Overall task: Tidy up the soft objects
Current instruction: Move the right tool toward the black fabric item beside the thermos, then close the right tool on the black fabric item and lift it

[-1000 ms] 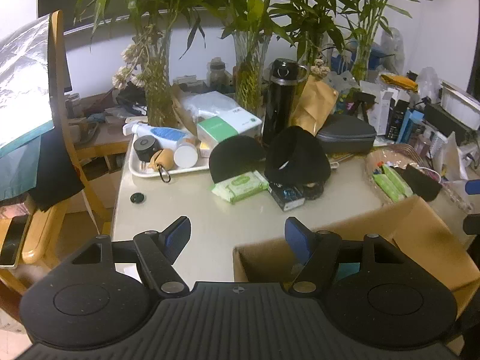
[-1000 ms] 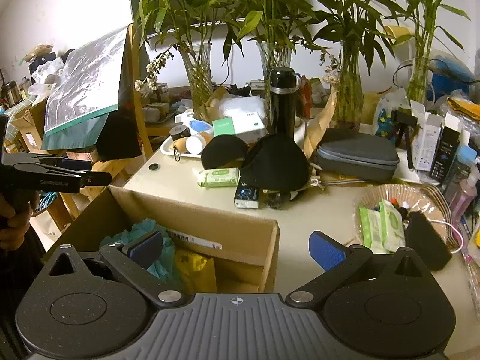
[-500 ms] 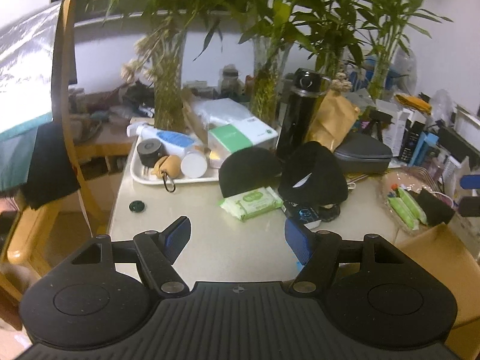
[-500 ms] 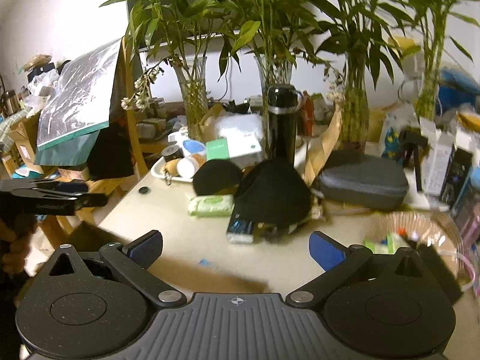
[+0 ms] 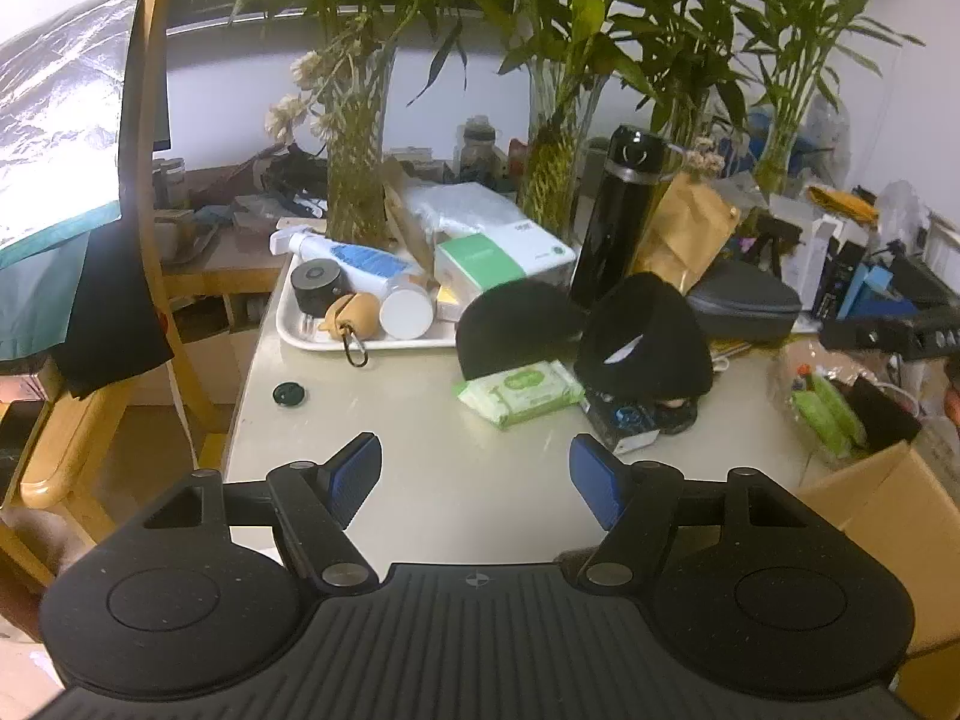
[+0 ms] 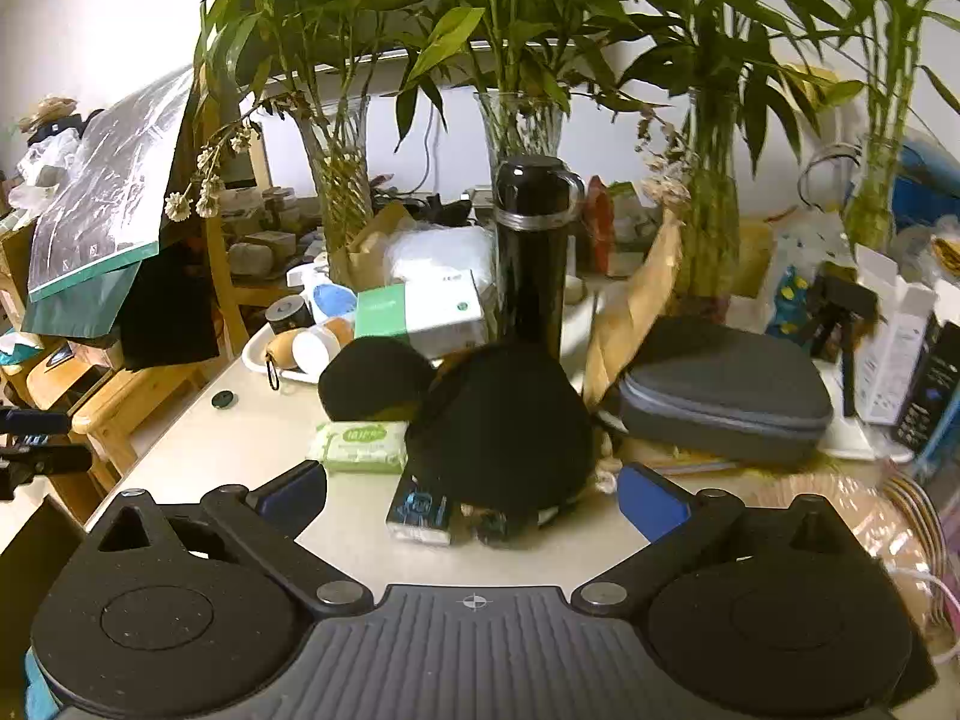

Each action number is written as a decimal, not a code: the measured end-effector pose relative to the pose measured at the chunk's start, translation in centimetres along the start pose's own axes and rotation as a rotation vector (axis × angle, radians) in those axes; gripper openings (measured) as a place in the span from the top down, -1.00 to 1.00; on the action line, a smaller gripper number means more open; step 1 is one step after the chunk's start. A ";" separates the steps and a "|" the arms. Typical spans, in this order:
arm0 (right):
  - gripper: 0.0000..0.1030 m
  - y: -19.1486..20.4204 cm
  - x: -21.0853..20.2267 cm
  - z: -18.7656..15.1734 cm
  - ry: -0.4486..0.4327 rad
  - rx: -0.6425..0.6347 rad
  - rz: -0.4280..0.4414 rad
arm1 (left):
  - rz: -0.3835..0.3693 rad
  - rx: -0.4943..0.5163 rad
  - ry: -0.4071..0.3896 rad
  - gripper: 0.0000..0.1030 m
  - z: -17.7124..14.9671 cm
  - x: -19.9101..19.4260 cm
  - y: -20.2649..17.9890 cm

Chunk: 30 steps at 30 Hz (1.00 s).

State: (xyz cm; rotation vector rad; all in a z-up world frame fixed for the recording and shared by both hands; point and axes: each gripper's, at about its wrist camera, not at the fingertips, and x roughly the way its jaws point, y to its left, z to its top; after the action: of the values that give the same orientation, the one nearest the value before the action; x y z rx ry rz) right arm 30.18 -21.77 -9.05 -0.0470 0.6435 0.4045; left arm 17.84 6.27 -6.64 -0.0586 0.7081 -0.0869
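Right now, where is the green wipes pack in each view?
Left wrist view: wipes pack lies right of centre on the table, in front of the two black hats.
Right wrist view: wipes pack lies left of centre, beside the left pad.
Shared landmark: the black flask behind it.

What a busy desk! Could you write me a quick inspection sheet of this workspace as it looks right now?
Surface: pale beige tabletop, bare only at its near edge.
Job's things: two black soft caps; green pack of wet wipes; brown cardboard box at the right.
Clutter: white tray of toiletries, tall black flask, grey zipped case.
Grippers: left tool open, empty; right tool open, empty, near the larger cap.
Cables: white cord at the right edge.
Surroundings: bamboo in glass vases, wooden chair.
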 end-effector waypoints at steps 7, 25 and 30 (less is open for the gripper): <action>-0.96 -0.4 3.2 0.6 0.018 -0.051 0.020 | -0.002 0.004 0.013 -0.34 -0.1 0.0 0.1; -0.68 -0.4 10.0 0.9 0.113 -0.171 -0.008 | -0.024 -0.057 0.072 -0.34 0.4 1.1 1.1; -0.68 -0.3 12.1 0.9 0.140 -0.188 -0.006 | -0.028 -0.059 0.081 -0.34 0.3 1.3 1.2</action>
State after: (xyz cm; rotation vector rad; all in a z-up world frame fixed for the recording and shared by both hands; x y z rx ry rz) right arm 39.60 -17.63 -15.51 -0.2579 0.7415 0.4579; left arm 19.08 7.31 -7.29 -0.1222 0.7909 -0.0957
